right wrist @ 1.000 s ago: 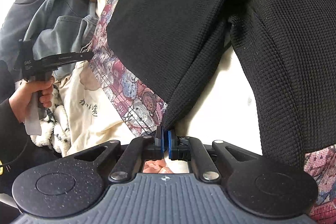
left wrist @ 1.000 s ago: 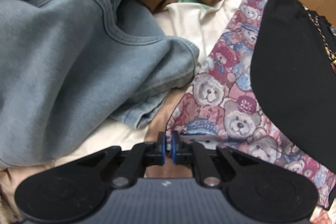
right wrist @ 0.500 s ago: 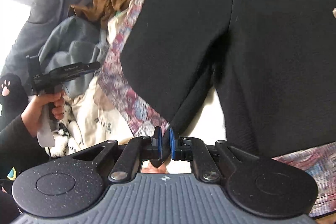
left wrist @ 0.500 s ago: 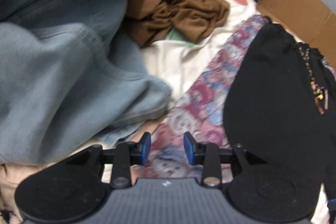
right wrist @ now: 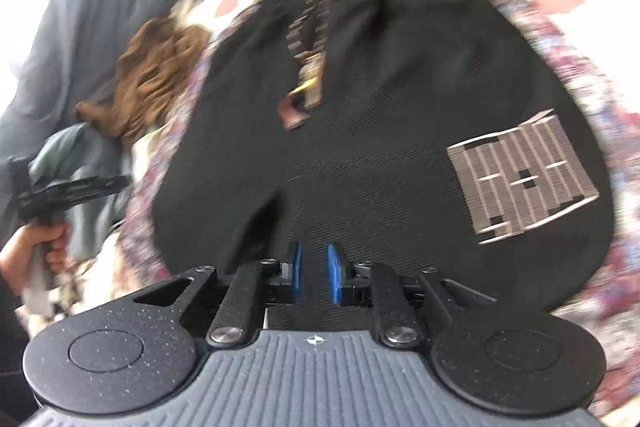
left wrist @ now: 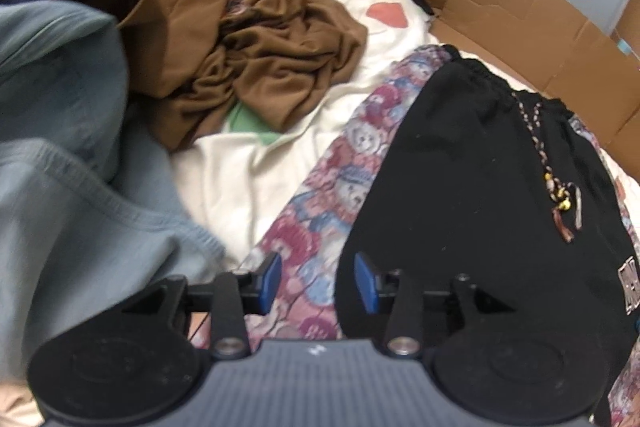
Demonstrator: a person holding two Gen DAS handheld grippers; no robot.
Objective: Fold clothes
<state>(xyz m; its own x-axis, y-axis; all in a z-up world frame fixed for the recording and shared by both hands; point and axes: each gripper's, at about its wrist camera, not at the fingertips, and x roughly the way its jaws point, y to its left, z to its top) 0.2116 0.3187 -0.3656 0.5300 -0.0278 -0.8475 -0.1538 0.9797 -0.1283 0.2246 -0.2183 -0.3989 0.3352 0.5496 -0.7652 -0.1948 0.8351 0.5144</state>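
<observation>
Your left gripper [left wrist: 316,281] hangs above the pile with its jaws spreading and nothing between the blue pads; below the gap lies the bear-print cloth [left wrist: 340,183], and the near left edge of the black shorts [left wrist: 472,187] sits just to the right of it. Your right gripper [right wrist: 314,273] also has its jaws parting, only a narrow gap so far, with no fabric caught in them; it hovers over the near middle of the shorts. The shorts lie spread flat on the bear-print cloth, waistband at the far end, legs toward you. A braided drawstring [left wrist: 554,183] trails down from the waistband, and a pale patch [right wrist: 524,173] marks the right leg. The right view is blurred, so finer detail is lost. To the left of the shorts, a white cloth [left wrist: 240,171] lies under a crumpled brown garment [left wrist: 240,39], and a blue-grey garment [left wrist: 72,167] is heaped at the near left. Flattened cardboard [left wrist: 520,23] runs along the far right. In the right view, your left hand [right wrist: 28,255] grips its tool's handle at the left edge.
</observation>
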